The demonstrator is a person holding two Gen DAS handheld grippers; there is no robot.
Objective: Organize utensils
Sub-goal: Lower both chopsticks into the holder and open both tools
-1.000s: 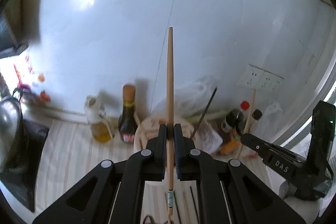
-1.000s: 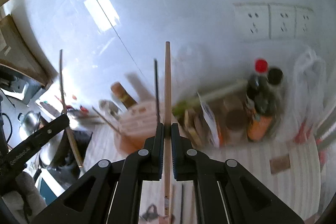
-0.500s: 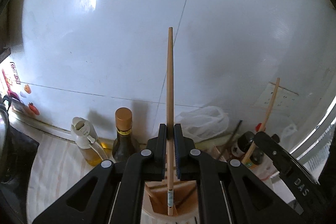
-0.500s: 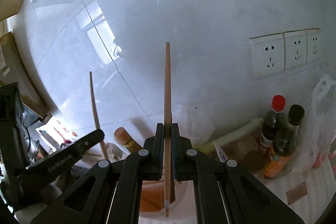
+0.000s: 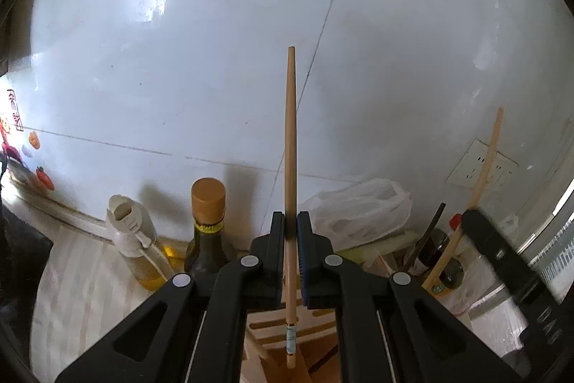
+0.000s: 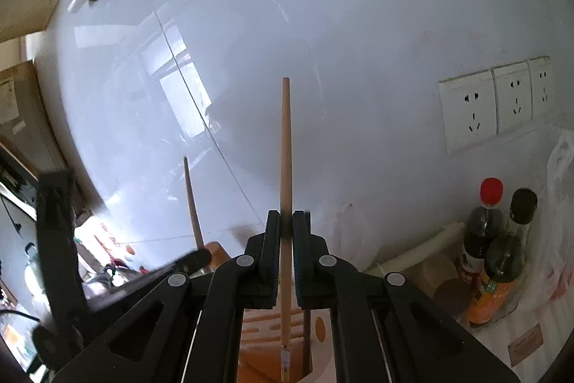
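Against the white tiled wall (image 5: pixel 215 60), a brown-capped dark bottle (image 5: pixel 206 232) stands just beside an oil bottle (image 5: pixel 138 250) at its nine o'clock. A white plastic bag (image 5: pixel 358 207) slumps at three o'clock. Over in the right view, three wall sockets (image 6: pixel 495 99) sit above a red-capped bottle (image 6: pixel 480 232) and a black-capped one (image 6: pixel 509 253).

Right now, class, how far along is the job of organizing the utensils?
Done: a dark chopstick already stands in the slotted holder. In hand: the left tongs and right tongs each clamp a wooden chopstick, lower ends over the holder. Left: release both into it.
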